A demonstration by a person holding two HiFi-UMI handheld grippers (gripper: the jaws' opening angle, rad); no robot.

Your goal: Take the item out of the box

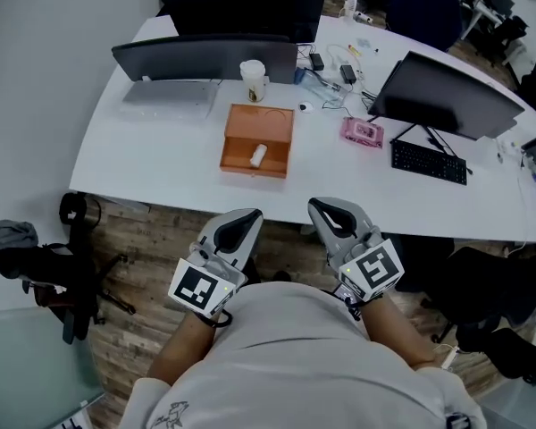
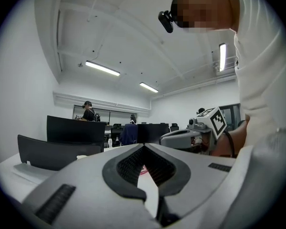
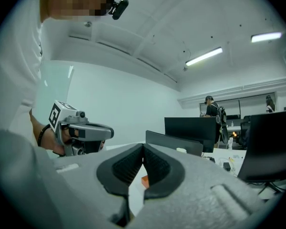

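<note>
An open orange box (image 1: pixel 256 139) lies on the white table (image 1: pixel 161 164), with a small white cylindrical item (image 1: pixel 258 155) inside it. Both grippers are held close to the person's body, in front of the table's near edge and well short of the box. The left gripper (image 1: pixel 248 214) points toward the table with its jaws shut and nothing between them (image 2: pixel 144 147). To its right, the right gripper (image 1: pixel 319 206) is also shut and empty (image 3: pixel 143 145). A sliver of the orange box (image 3: pixel 144 181) shows between the right gripper's pads.
Behind the box stand a paper cup (image 1: pixel 253 80) and a dark monitor (image 1: pixel 205 59). A pink object (image 1: pixel 362 131), a black keyboard (image 1: pixel 428 162) and another monitor (image 1: pixel 447 96) are to the right. A black chair (image 1: pixel 45 271) stands on the floor at left.
</note>
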